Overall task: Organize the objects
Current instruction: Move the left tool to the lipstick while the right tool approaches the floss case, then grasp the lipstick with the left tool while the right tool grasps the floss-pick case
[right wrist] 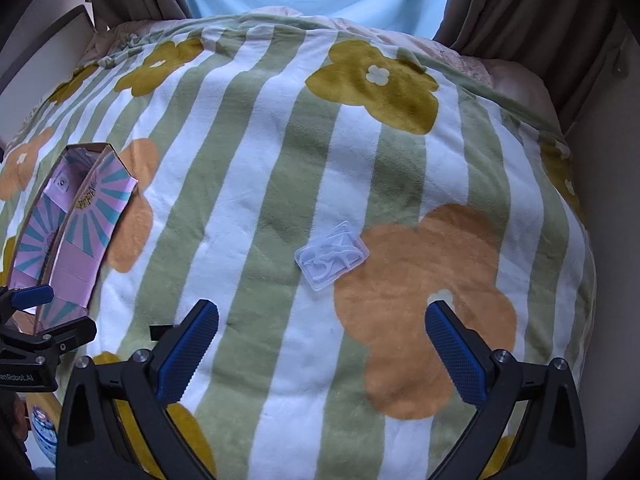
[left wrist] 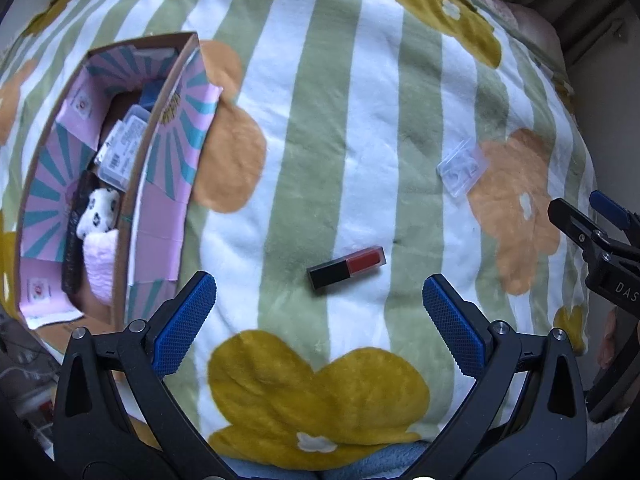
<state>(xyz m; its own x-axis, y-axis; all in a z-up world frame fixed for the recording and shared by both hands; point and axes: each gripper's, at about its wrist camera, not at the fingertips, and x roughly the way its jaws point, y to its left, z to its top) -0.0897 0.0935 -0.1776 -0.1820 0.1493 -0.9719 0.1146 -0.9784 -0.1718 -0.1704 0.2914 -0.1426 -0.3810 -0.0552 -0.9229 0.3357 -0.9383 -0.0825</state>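
While both jaws gape empty, left gripper (left wrist: 319, 312) hovers near lip tint (left wrist: 346, 267) on floral blanket (left wrist: 352, 120); right gripper (right wrist: 322, 338) near clear case (right wrist: 331, 257). Cardboard box (left wrist: 168, 160) far left.

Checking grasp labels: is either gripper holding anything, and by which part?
Nothing is held. Left gripper and right gripper both have open, empty jaws.
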